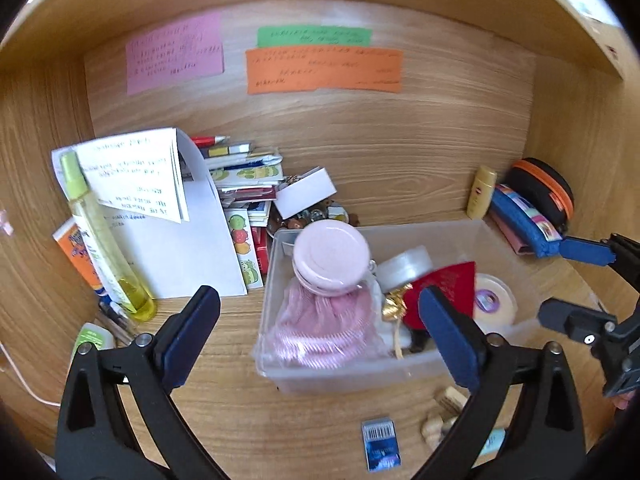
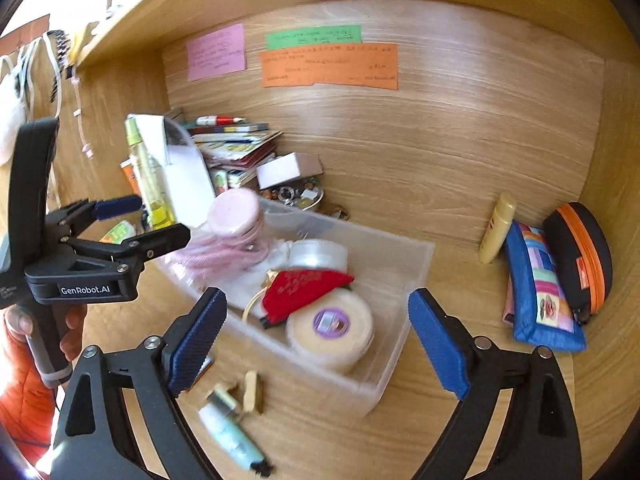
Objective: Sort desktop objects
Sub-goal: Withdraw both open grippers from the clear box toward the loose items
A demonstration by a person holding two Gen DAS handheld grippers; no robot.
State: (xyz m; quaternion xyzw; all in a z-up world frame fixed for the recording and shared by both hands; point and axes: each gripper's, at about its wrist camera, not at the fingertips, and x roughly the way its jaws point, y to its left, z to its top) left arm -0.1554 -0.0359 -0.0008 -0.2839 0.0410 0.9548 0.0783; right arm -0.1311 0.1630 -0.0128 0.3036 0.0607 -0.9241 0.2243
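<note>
Clear plastic bin (image 1: 400, 372) is sitting directly ahead of both grippers, its long axis running left to right. Left gripper (image 1: 320, 336) and right gripper (image 2: 318, 340) are gaping wide, holding nothing (loose items are lying nearer, below the right one).

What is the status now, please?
Left gripper and right gripper: jaws open, empty. Clear bin holds pink jar, tape roll. Loose items on desk before bin.

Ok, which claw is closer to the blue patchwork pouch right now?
Right. The right claw hangs open over the clear bin, with the blue patchwork pouch just beyond its right finger. The left claw, also open, sits over the bin's opposite end.
</note>
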